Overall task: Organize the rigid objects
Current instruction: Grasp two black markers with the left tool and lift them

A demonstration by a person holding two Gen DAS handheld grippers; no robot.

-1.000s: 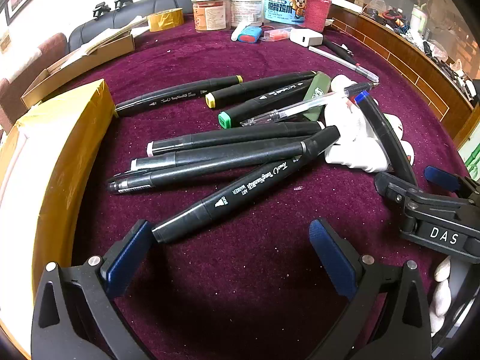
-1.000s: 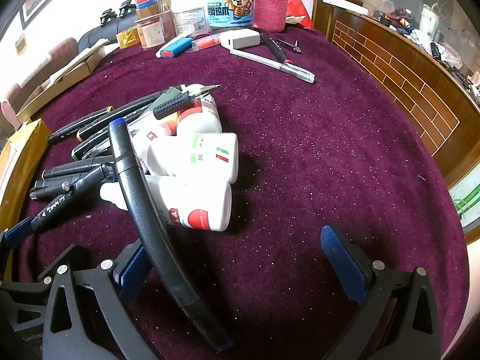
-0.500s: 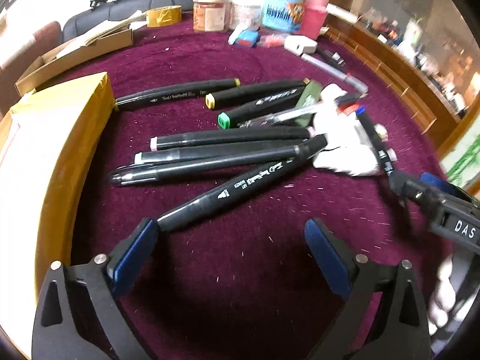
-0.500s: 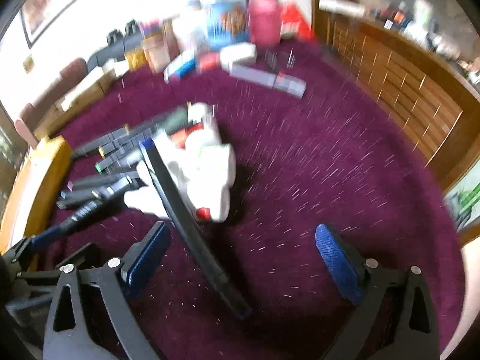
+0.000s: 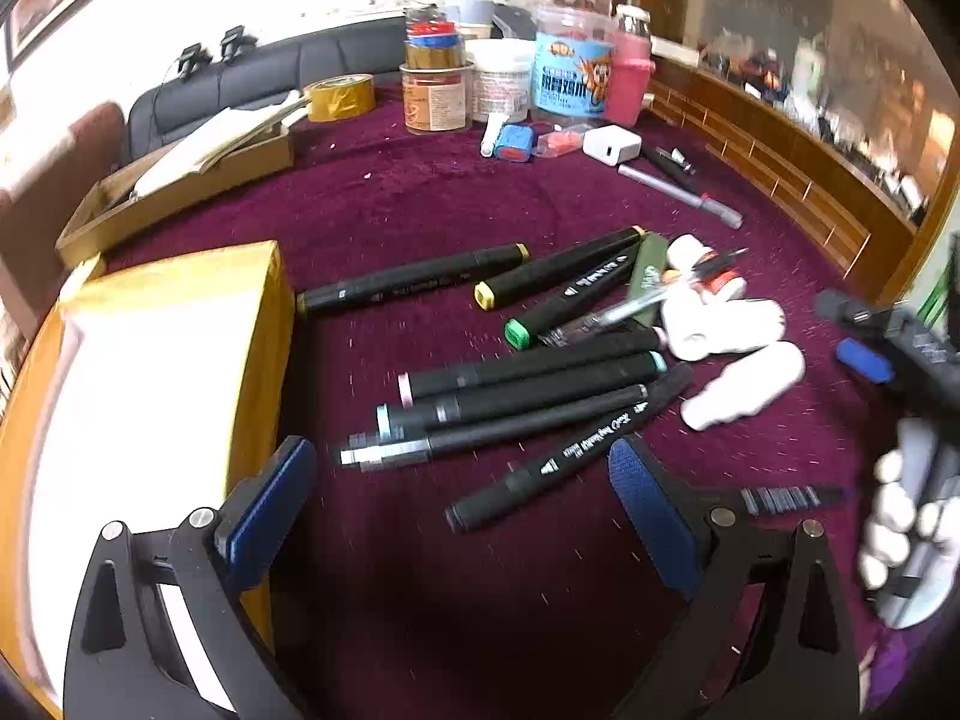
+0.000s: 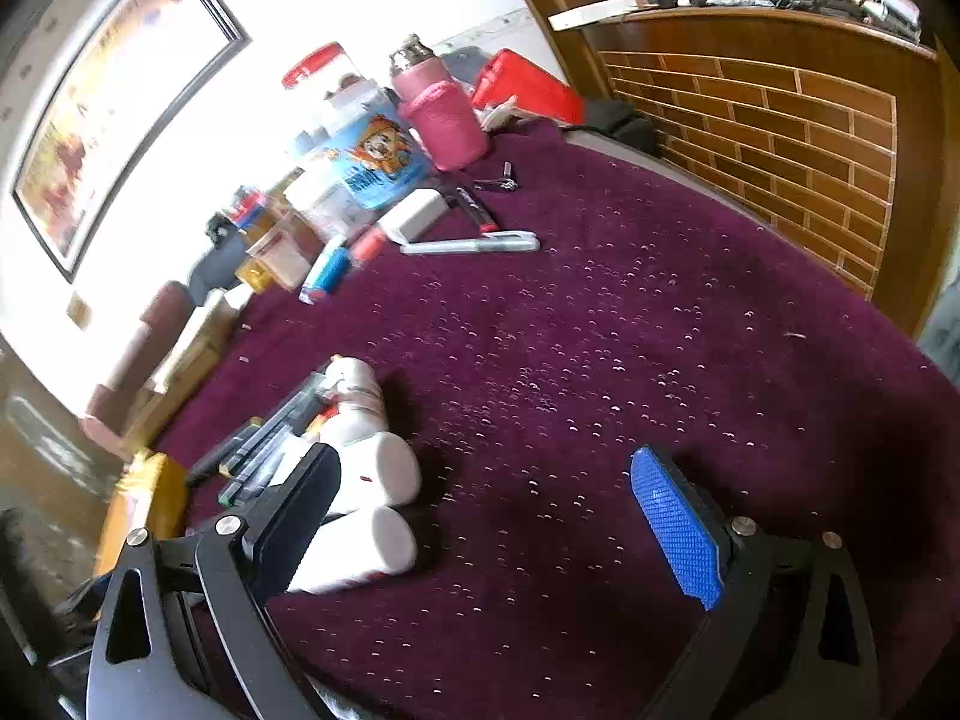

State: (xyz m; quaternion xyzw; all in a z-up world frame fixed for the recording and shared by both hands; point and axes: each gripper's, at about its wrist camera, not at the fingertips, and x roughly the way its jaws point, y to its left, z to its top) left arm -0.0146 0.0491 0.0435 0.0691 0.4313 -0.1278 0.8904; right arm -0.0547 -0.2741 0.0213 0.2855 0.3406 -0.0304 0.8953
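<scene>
Black markers (image 5: 528,384) piled mid-worktop beside white bottles (image 5: 744,384): light, stiff, smooth, roll easily; grab mid-barrel. Left tongs (image 5: 456,492) open, empty; right tongs (image 6: 480,516) open, empty.

Left gripper (image 5: 459,489) low in its own view, tilted steeply down, jaws spread wide, blue pads (image 5: 264,516) facing inward, nothing between them. Right gripper (image 6: 498,525) rolled sideways in its own view, angled down, jaws wide apart after just closing slightly, nothing gripped; right-side blue pad (image 6: 675,531) bare and clear. Seen from left wrist view at right edge: right gripper blurred, black body with one blue pad showing. White-gloved hand (image 5: 906,534) below it, fingers curled around the handle.
</scene>
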